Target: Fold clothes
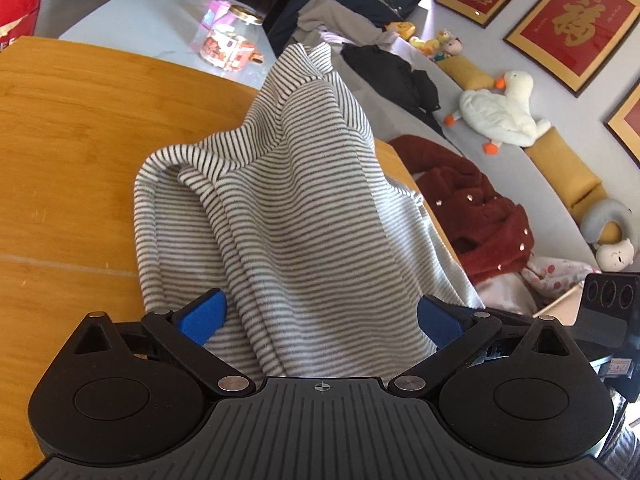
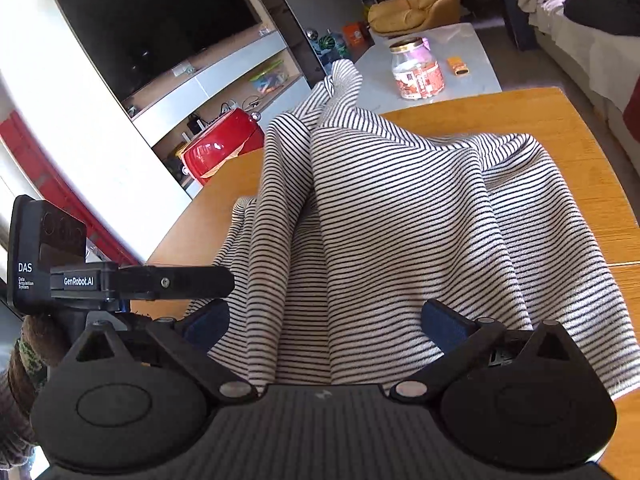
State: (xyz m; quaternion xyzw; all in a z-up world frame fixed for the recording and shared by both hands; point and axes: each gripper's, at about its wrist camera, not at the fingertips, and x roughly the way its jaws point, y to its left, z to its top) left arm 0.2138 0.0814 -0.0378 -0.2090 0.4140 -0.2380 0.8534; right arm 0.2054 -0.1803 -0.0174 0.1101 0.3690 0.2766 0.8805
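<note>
A black-and-white striped garment (image 1: 288, 200) lies bunched and rumpled on the wooden table (image 1: 72, 128). It fills the middle of the left wrist view and drapes between the jaws of my left gripper (image 1: 320, 320), which stand wide apart. In the right wrist view the same garment (image 2: 380, 208) also lies between the wide-apart jaws of my right gripper (image 2: 326, 322). Both grippers sit at the near edge of the cloth, side by side. The blue fingertips (image 1: 204, 316) are partly hidden by fabric.
A glass jar (image 1: 230, 38) stands on a grey low table beyond the wooden table. A grey sofa (image 1: 500, 168) at the right carries a red fleece garment (image 1: 472, 208), dark clothes and a plush goose (image 1: 504, 110). A red container (image 2: 218, 146) sits past the table's left edge.
</note>
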